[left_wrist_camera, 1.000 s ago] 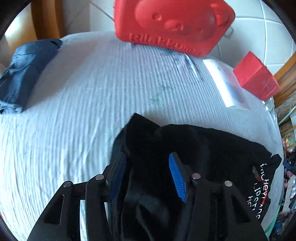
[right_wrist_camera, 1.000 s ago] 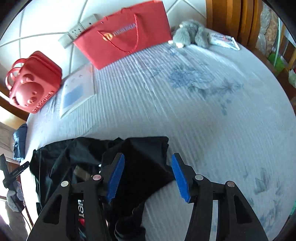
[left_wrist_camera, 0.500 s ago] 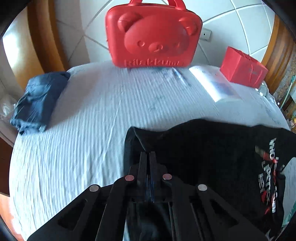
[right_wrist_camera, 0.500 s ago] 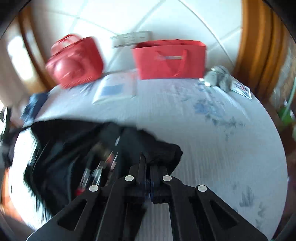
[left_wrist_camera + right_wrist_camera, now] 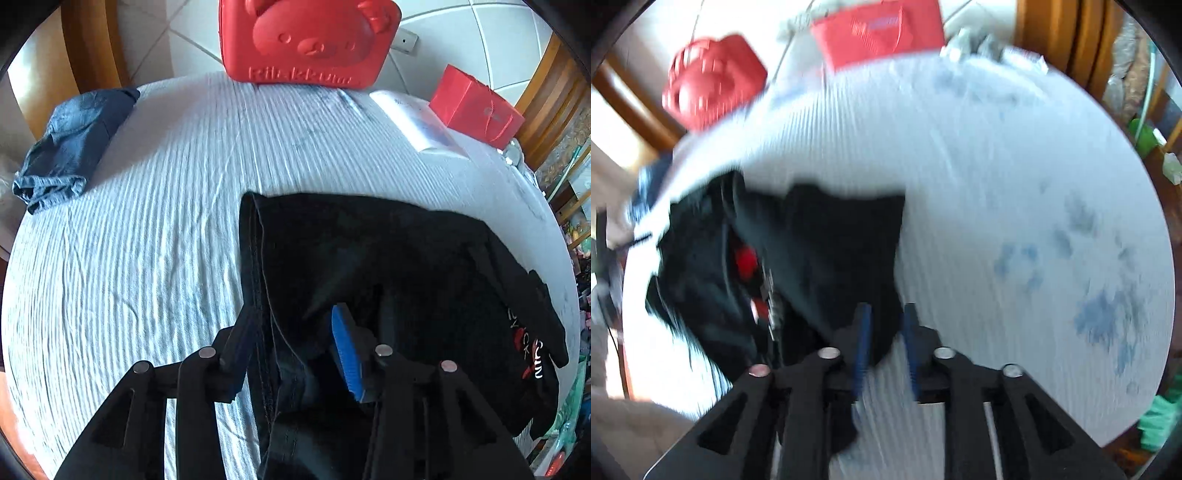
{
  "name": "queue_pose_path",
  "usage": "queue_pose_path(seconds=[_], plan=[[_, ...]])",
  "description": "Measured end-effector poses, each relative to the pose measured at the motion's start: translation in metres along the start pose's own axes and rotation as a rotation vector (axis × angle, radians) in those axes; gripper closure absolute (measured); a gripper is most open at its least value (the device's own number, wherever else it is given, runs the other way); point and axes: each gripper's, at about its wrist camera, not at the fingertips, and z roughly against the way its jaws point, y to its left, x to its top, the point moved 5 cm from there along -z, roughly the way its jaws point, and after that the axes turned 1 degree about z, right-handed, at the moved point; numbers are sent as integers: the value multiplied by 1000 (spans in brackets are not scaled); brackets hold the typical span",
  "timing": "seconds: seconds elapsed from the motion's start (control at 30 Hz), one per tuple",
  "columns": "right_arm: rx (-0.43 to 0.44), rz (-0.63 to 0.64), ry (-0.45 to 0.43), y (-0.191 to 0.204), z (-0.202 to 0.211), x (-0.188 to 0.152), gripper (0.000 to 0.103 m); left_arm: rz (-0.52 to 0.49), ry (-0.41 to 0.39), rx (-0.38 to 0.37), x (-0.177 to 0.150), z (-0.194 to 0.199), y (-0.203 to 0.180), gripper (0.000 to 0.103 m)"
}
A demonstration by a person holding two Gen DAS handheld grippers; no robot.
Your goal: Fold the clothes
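Note:
A black T-shirt [image 5: 388,258] with white and red lettering [image 5: 532,354] lies crumpled on the pale striped bedsheet [image 5: 147,221]. My left gripper [image 5: 293,321] hangs over the shirt's left hem. Its jaws are opening, a fold of black cloth lies loose between them, and one blue pad [image 5: 347,350] shows bare. In the blurred right wrist view the same T-shirt [image 5: 820,251] spreads to the left. My right gripper [image 5: 886,312] is at the shirt's near right corner, jaws opening narrowly, with a tip of cloth between the pads.
A red bear-faced case [image 5: 310,40], a white packet [image 5: 417,122] and a red paper bag [image 5: 476,103] stand along the tiled wall at the back. A folded blue garment [image 5: 70,147] lies at the bed's left edge. A wooden frame rings the bed.
Both grippers closed on the black shirt half a second ago and now stand apart again. The shirt's edges have been pulled across the sheet and the right view has swung.

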Motion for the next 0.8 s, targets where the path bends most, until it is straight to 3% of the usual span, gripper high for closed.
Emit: queue_pose_path(seconds=[0.17, 0.47, 0.6, 0.67, 0.7, 0.73, 0.77, 0.8], plan=[[-5, -21, -12, 6, -22, 28, 72, 21, -19, -10, 21, -13, 1, 56], [-7, -88, 29, 0, -81, 55, 71, 57, 78, -5, 24, -68, -6, 56], [-28, -77, 53, 2, -102, 60, 57, 20, 98, 19, 17, -75, -15, 56], [-36, -72, 64, 2, -112, 61, 57, -1, 92, 36, 16, -75, -18, 57], [-32, -71, 69, 4, -117, 60, 57, -8, 92, 46, 15, -74, -19, 63], [-51, -43, 73, 8, -120, 59, 56, -12, 93, 60, 14, -74, -19, 85], [-86, 3, 75, 13, -121, 57, 60, -14, 95, 69, 14, -73, -20, 99], [-121, 48, 77, 18, -122, 56, 72, -14, 97, 66, 13, -71, -21, 102]])
